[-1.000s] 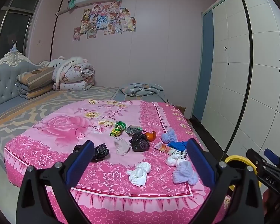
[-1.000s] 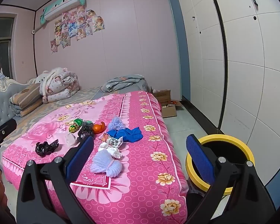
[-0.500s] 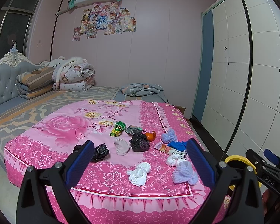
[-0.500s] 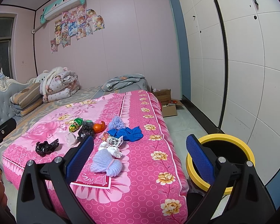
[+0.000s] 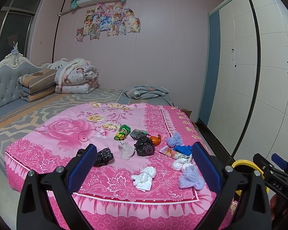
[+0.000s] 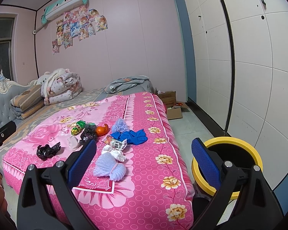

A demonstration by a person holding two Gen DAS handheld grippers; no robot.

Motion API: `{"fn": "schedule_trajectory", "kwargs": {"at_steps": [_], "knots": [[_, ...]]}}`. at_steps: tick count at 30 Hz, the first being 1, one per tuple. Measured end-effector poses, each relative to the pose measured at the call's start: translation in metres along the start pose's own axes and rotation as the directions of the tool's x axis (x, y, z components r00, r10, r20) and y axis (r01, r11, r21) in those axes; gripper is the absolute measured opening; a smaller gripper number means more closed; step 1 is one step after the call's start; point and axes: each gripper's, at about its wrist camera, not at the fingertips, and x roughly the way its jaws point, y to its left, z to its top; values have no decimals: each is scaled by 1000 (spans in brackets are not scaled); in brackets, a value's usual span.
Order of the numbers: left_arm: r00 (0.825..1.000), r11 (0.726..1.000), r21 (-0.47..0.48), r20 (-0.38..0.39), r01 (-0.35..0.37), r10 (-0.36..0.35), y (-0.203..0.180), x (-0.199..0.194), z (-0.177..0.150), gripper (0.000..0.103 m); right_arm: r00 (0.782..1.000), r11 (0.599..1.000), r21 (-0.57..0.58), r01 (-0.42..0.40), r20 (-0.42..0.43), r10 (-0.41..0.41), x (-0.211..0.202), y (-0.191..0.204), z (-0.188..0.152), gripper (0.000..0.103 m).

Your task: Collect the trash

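Left gripper jaws wide, empty | right gripper likewise | snack wrapper on bed, long axis 1-to-7 o'clock | yellow bin at 3 o'clock

The trash is lying scattered on the bedspread toward the foot of the bed. A snack wrapper is sitting farthest back, with a tangerine to its right. A plastic bag is lying just in front of the tangerine, and a crumpled tissue is resting near the bed's front edge. To the tissue's right a yarn bundle is lying; whether it is touching the wad behind it is hard to tell. A bin is standing on the floor beside the bed's right side. Folded quilts are sitting at the far left by the headboard.
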Motion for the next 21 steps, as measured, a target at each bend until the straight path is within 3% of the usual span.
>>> {"fn": "schedule_trajectory", "kwargs": {"at_steps": [21], "knots": [[1000, 1000, -2, -2, 1, -1, 1, 0, -1, 95, 1000, 1000, 0, -2, -3, 2, 3, 0, -2, 95]]}}
